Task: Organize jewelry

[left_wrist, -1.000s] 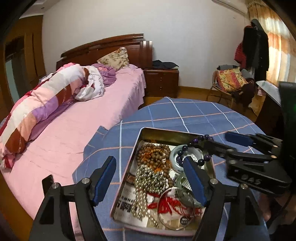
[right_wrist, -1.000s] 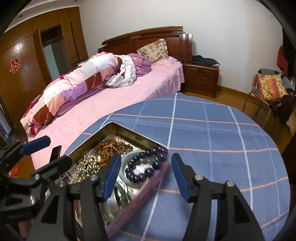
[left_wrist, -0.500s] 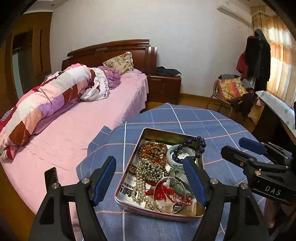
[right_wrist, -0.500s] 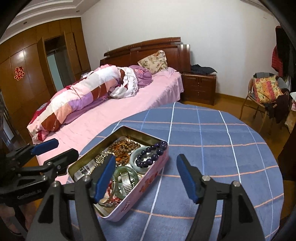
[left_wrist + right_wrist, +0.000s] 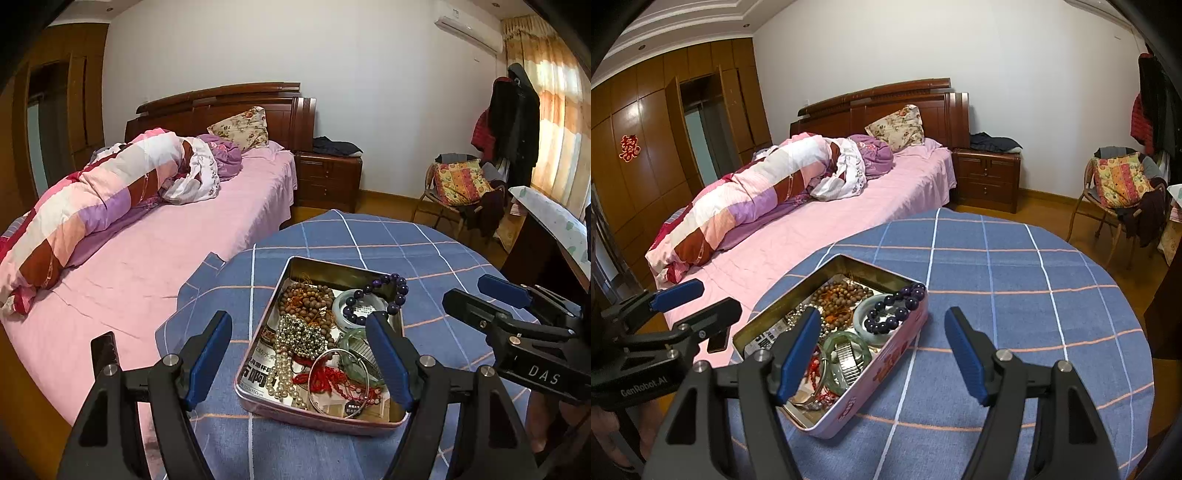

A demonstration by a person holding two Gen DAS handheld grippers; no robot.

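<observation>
A pink metal tin [image 5: 314, 415] [image 5: 886, 373] sits on the round table with the blue checked cloth [image 5: 332, 236] [image 5: 1015, 266]. It holds a purple bead bracelet [image 5: 397, 291] [image 5: 901, 306] draped on its far right rim, brown wooden beads [image 5: 304, 301] [image 5: 842, 293], a pearl strand [image 5: 282, 373], a silver bangle [image 5: 334, 382], red beads and a green jade bangle [image 5: 846, 349]. My left gripper [image 5: 306, 360] is open and empty, above the tin's near side. My right gripper [image 5: 882, 350] is open and empty, over the tin's right edge.
A bed with pink sheet [image 5: 147, 266] and rolled quilt [image 5: 92, 206] lies left of the table. A wooden nightstand [image 5: 328, 181] stands by the wall. A chair with a patterned cushion [image 5: 460, 182] and hanging coats [image 5: 515, 118] stand at right.
Both grippers have pulled back and up from the tin. The purple bead bracelet, earlier by the right gripper's fingers, now lies on the tin's far rim.
</observation>
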